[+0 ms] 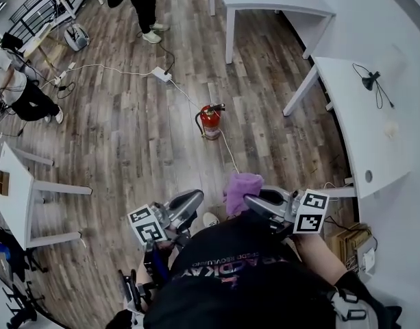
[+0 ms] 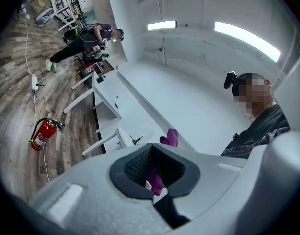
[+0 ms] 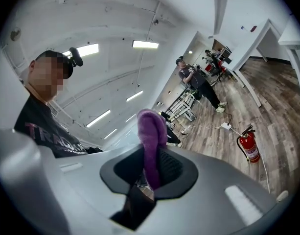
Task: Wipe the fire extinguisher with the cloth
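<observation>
Between right gripper (image 3: 150,169) jaws, purple cloth (image 3: 150,131)

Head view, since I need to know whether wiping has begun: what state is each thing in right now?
fire extinguisher: upright on the floor, untouched.
purple cloth: bunched, clamped between jaws, off the floor.
right gripper: shut on the purple cloth.
left gripper: shut, holding nothing.
</observation>
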### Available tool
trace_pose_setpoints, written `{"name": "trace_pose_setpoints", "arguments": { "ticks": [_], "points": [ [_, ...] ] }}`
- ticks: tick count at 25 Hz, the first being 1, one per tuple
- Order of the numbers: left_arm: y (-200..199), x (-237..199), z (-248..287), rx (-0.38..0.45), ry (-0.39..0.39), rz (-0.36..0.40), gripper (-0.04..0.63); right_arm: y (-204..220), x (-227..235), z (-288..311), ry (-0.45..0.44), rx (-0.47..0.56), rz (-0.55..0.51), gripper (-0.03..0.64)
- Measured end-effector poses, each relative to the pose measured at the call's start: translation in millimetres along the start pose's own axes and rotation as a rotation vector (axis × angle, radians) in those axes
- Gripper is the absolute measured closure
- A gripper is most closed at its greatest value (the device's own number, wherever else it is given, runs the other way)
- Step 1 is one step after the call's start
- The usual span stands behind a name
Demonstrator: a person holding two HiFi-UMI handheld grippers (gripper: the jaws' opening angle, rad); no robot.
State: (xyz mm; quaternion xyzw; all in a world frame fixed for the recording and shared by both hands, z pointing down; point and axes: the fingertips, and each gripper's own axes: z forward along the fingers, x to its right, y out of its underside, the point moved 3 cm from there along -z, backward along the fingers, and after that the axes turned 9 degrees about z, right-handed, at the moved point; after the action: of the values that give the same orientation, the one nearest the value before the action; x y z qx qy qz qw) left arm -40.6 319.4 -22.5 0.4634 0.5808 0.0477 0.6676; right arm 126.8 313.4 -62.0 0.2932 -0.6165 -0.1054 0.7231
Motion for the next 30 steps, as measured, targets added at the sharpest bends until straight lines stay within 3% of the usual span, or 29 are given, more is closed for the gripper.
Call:
{"name": "trace_pose_setpoints", "arguments": {
  "ticks": [8,19,30],
  "points": [
    [1,2,-26,0.047,-0.012,-0.02,0.6,17,-9,16,-0.012,-0.04,0.001,0.555],
    [7,3,-45,0.005,0.005,-0.014,0.6,36,-12,24,-0.004,-0.009,0.052,0.555],
    [7,6,-47,-0.007,0.037,-0.007,0.6,44,-20,25,0.007,-0.023,0.032,0.555]
  ]
}}
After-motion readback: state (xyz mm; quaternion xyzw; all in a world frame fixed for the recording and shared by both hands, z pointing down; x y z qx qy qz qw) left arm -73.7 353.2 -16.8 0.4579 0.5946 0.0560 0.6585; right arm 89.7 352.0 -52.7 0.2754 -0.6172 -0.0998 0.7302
